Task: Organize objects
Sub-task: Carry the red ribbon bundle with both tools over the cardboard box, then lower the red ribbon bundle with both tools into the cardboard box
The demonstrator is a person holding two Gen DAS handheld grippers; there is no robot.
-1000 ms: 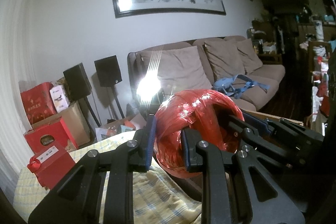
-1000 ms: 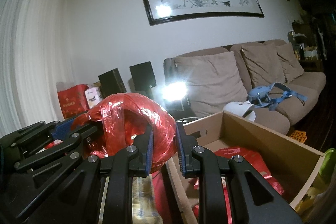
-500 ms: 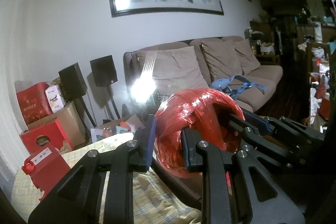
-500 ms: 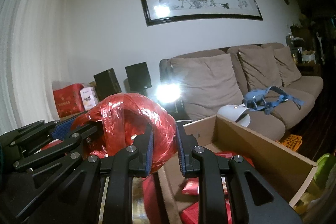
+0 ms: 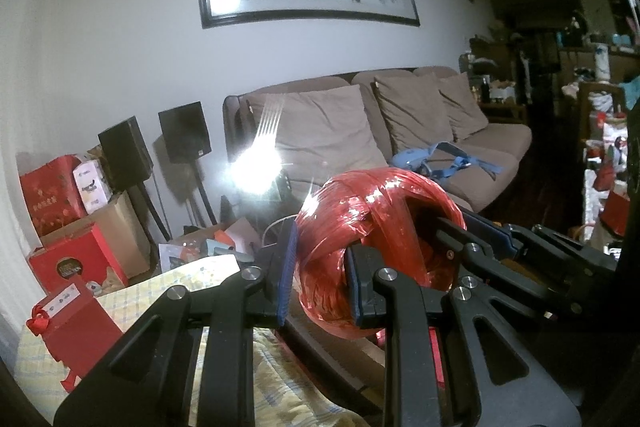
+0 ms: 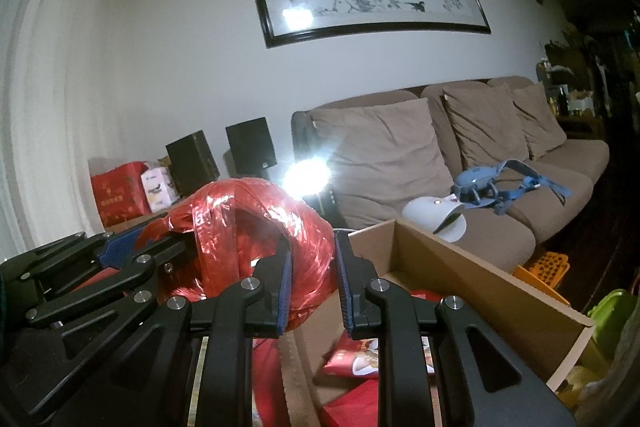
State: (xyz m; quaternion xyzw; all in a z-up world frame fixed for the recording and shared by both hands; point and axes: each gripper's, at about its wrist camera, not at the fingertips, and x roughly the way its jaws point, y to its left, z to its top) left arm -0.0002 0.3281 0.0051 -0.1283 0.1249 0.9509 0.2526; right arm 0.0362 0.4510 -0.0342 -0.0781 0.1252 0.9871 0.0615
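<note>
A shiny red ball of plastic twine (image 5: 376, 231) with a hollow middle hangs in the air between both grippers. My left gripper (image 5: 318, 277) is shut on its near wall, one finger outside and one in the hollow. My right gripper (image 6: 312, 285) is shut on the opposite wall of the ball (image 6: 256, 227) the same way. Each gripper shows in the other's view, reaching in from the side. The ball hangs at the left edge of an open cardboard box (image 6: 472, 279) that holds red packets (image 6: 360, 363).
A table with a yellow checked cloth (image 5: 168, 291) lies below, with a red gift box (image 5: 72, 323) at its left. Red boxes and cartons (image 5: 80, 235), two black speakers and a brown sofa (image 6: 460, 155) stand behind. A bright lamp glares at the sofa's end.
Both grippers have carried the ball a little to the right, toward the box, and the view has panned slightly. Both grips are unchanged.
</note>
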